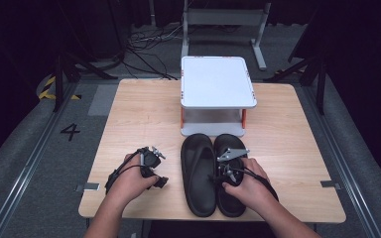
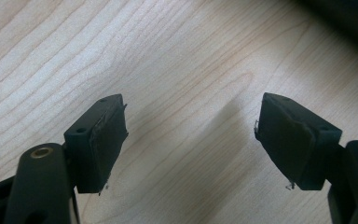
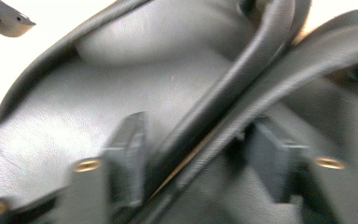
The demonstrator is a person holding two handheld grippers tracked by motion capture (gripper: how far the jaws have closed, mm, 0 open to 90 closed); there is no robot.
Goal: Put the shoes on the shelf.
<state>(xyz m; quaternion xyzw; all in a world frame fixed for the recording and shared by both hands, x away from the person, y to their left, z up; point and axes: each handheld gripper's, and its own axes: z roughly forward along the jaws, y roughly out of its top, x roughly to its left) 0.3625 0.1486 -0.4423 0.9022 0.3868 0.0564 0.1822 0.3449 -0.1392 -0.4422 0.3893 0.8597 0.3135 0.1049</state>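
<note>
2 black slippers [image 1: 212, 173] lie side by side at the near edge of the table [image 1: 144, 106], touching along their inner rims. Right gripper [image 1: 222, 174] sits over that seam; in its own view the jaws straddle both adjoining rims [image 3: 223, 112], apparently pinching them together, though blur leaves contact uncertain. Left gripper [image 1: 155, 178] rests near the slippers' left, jaws wide apart over bare wood [image 2: 186, 70], holding nothing. White stand [image 1: 217, 82] sits just beyond the toes. Open tabletop remains left and right.
</note>
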